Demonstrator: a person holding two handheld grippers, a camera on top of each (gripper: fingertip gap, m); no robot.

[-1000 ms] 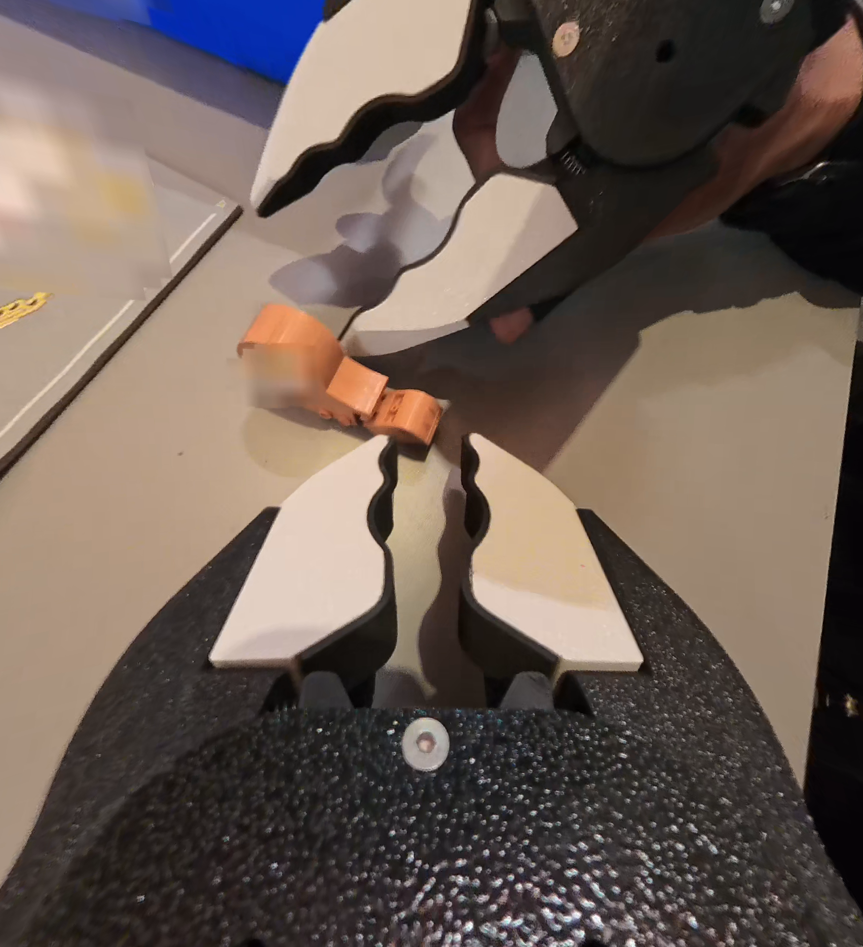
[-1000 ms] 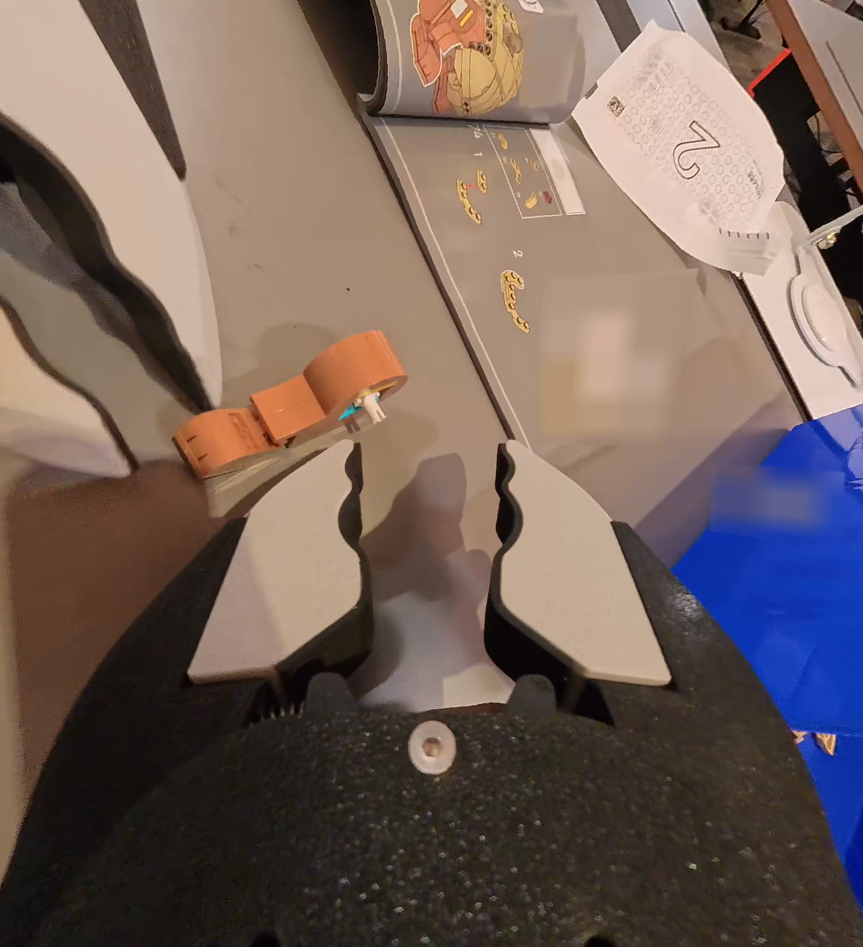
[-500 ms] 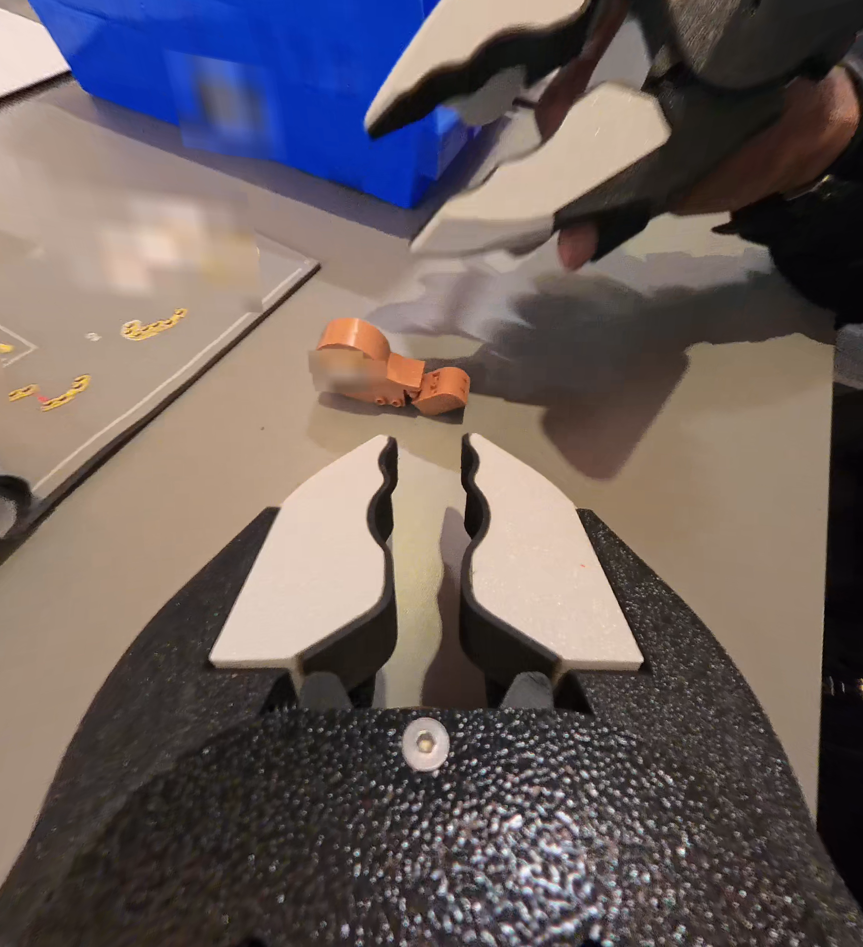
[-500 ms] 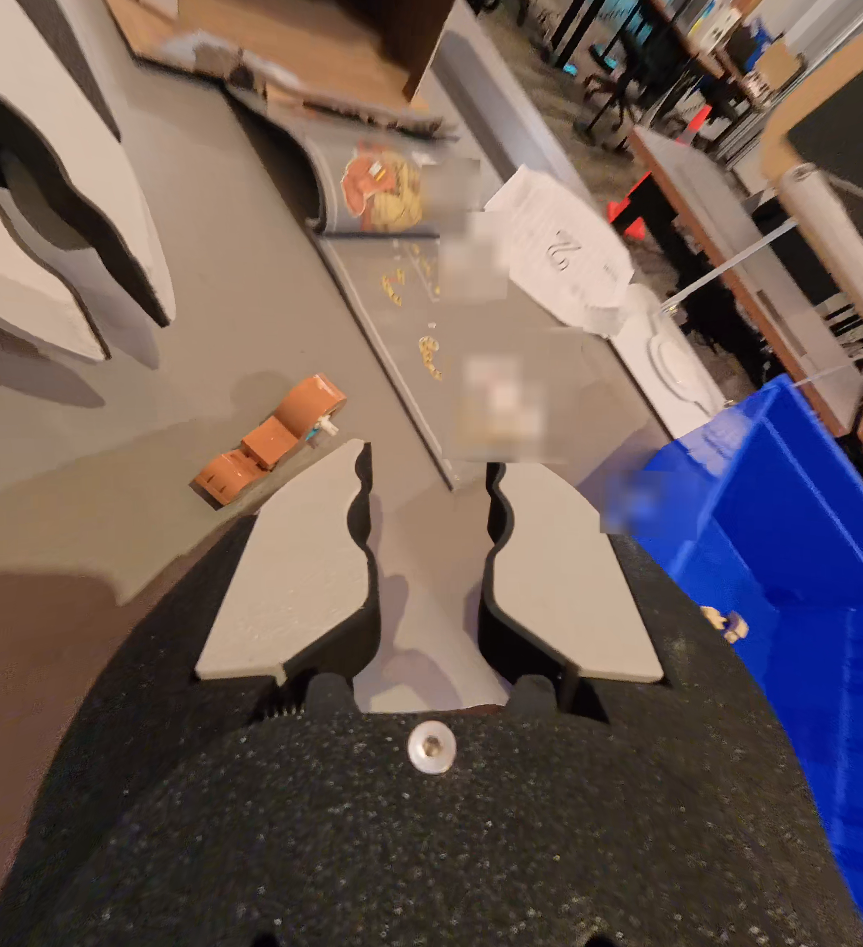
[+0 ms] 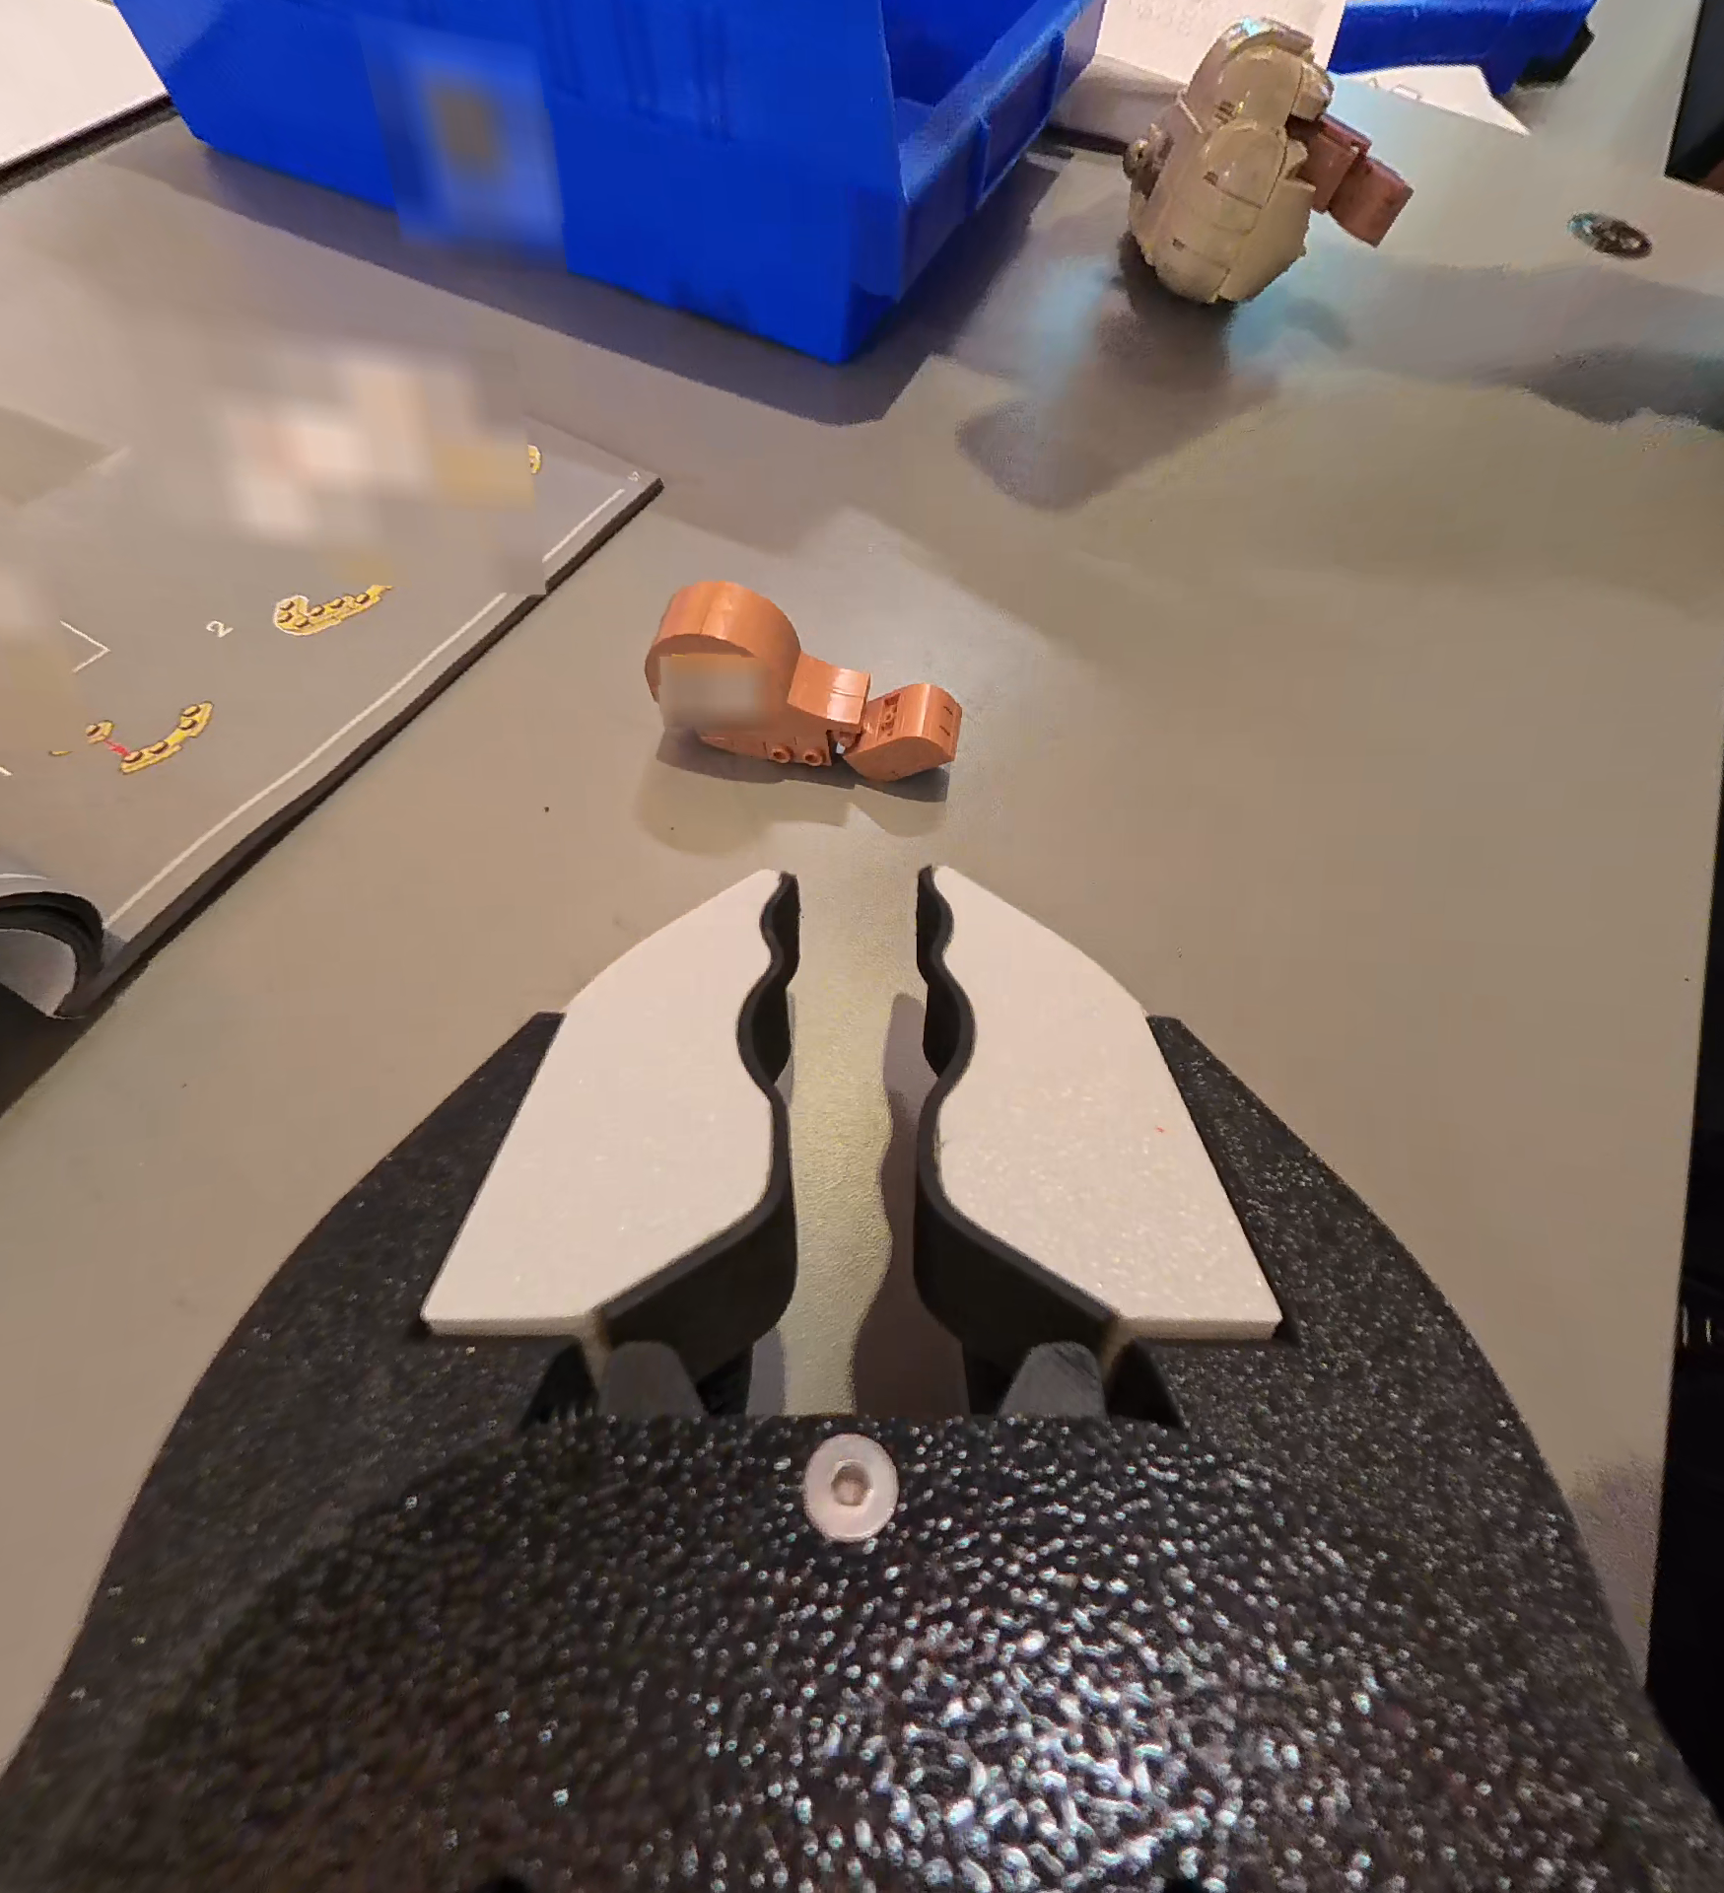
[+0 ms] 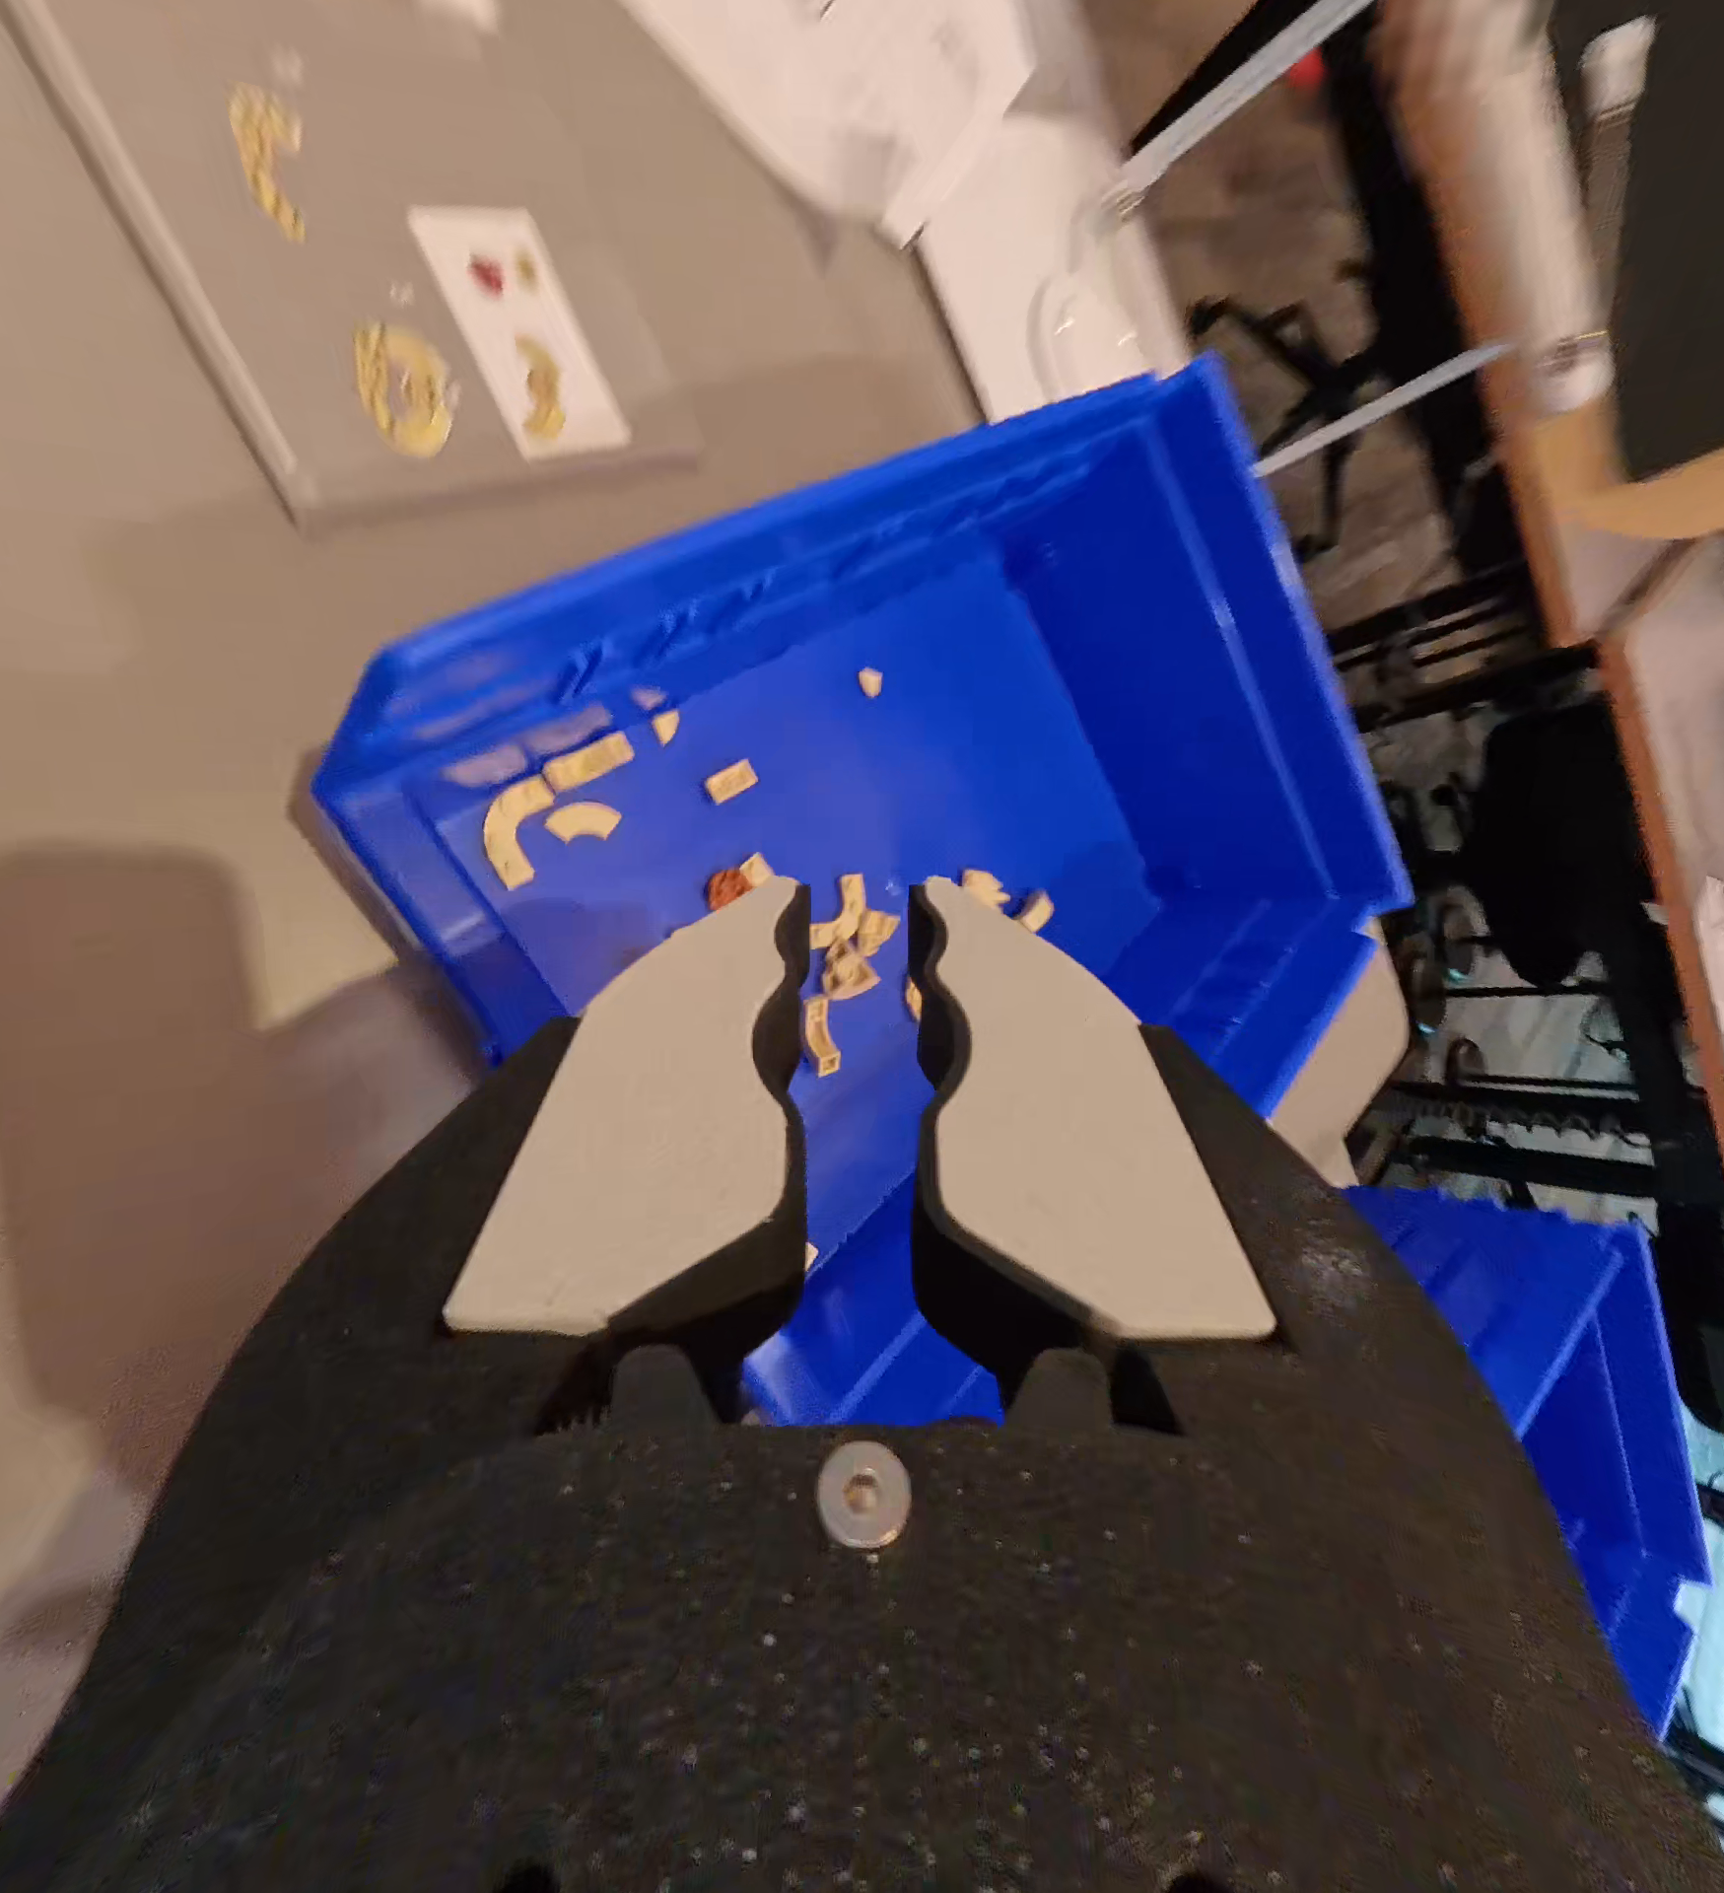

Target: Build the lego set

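We see our left gripper (image 5: 855, 881) hovering low over the grey desk (image 5: 1247, 819), its fingers slightly spread with only desk showing between them. Just beyond its tips lies the orange-brown toy-brick assembly with a rounded end (image 5: 796, 697); beyond that stands the blue plastic bin (image 5: 735, 154), with an open grey instruction booklet (image 5: 222, 656) left of the assembly. Our right gripper (image 6: 857, 896), likewise narrowly parted and holding nothing, hangs above the bin's scattered tan bricks (image 6: 530, 830).
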